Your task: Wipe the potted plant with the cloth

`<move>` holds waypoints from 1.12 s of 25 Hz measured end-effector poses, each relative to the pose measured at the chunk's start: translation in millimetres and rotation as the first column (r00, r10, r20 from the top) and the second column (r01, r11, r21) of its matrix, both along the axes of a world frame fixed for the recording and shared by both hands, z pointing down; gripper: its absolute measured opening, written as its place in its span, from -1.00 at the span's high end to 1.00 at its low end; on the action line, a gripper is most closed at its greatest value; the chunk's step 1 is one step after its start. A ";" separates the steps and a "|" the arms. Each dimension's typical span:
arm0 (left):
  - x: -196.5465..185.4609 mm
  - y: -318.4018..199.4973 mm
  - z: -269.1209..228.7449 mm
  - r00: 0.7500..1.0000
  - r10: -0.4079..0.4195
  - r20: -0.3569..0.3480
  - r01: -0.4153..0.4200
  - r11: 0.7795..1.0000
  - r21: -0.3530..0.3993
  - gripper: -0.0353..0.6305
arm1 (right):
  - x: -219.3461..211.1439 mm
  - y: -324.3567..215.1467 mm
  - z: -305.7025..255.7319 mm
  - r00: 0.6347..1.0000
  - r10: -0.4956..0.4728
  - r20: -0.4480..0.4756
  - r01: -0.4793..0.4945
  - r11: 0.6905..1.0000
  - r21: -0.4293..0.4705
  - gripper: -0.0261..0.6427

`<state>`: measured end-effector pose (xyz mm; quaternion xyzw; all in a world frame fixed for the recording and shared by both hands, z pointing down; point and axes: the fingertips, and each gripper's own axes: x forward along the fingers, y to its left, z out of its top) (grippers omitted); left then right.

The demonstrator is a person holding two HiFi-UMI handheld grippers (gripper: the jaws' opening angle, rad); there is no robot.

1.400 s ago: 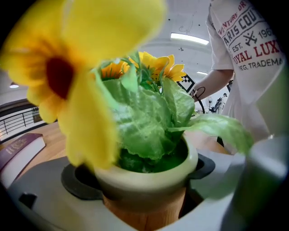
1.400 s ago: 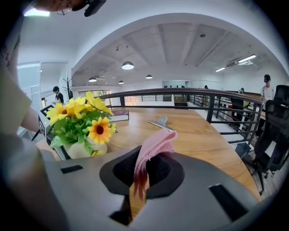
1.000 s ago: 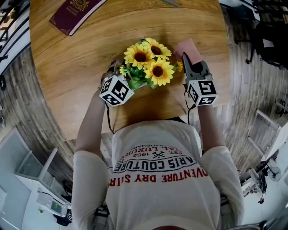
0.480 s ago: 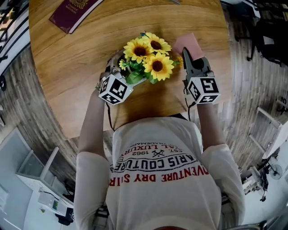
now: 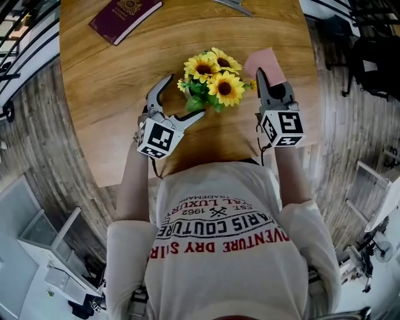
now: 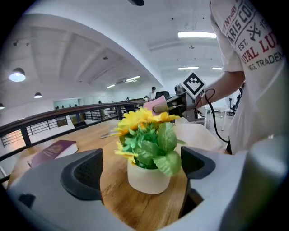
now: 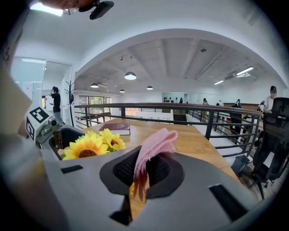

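A potted plant (image 5: pixel 211 80) with yellow sunflowers and green leaves in a cream pot (image 6: pixel 148 175) stands on the round wooden table (image 5: pixel 125 81). My left gripper (image 5: pixel 180 100) is open; its jaws stand wide apart just short of the pot, which shows between them in the left gripper view without being touched. My right gripper (image 5: pixel 262 78) is shut on a pink cloth (image 5: pixel 264 64), held just right of the flowers. In the right gripper view the cloth (image 7: pixel 151 150) sticks up from the closed jaws, and the sunflowers (image 7: pixel 92 144) sit to its left.
A dark red booklet (image 5: pixel 125 17) lies at the table's far left. A metal object (image 5: pixel 232 6) lies at the far edge. The table's near edge is right in front of the person's body. A railing (image 7: pixel 189 115) runs behind the table.
My left gripper has let go of the pot and opened, drawing back a little toward me. The plant now stands free on the table. The right gripper still holds the cloth beside it.
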<state>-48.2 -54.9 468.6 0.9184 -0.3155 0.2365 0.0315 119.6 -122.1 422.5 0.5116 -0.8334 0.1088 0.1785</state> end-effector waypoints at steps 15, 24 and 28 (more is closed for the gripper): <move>-57.0 5.4 -126.9 0.916 -0.347 -0.203 0.378 0.916 0.136 0.55 | -48.1 37.7 -77.1 0.992 -0.125 -0.013 0.125 0.973 0.196 0.81; -59.8 16.7 -157.1 0.861 -0.456 -0.225 0.496 0.851 0.174 0.84 | -64.1 53.4 -101.2 0.971 -0.239 -0.023 0.238 0.940 0.244 0.81; -59.4 20.4 -169.3 0.839 -0.487 -0.243 0.531 0.830 0.171 0.84 | -63.6 56.6 -113.2 0.960 -0.278 -0.035 0.277 0.924 0.265 0.81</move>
